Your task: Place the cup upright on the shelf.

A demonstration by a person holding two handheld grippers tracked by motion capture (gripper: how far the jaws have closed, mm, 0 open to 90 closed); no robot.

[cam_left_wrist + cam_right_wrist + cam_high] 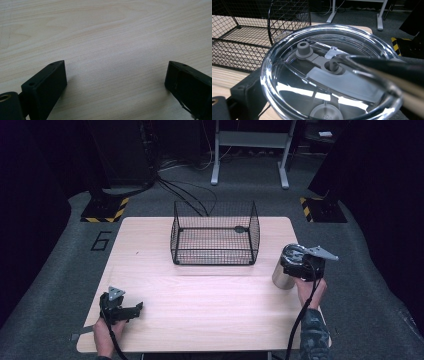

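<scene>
A steel tumbler (282,277) with a clear lid (287,82) is at the table's right side, tilted. My right gripper (291,263) is shut on it near its top, and one black jaw presses its side in the right gripper view. A dark straw-like tube (384,67) reaches into the grey stopper's hole in the lid. My left gripper (138,309) rests low at the table's front left. It is open, its two jaws wide apart over bare wood (112,30), with nothing between them.
A black wire basket (215,251) stands open-topped at the middle back of the wooden table (200,295), to the left of the tumbler; its mesh (242,37) is close behind the lid. Grey floor, cables and a stand's legs lie beyond.
</scene>
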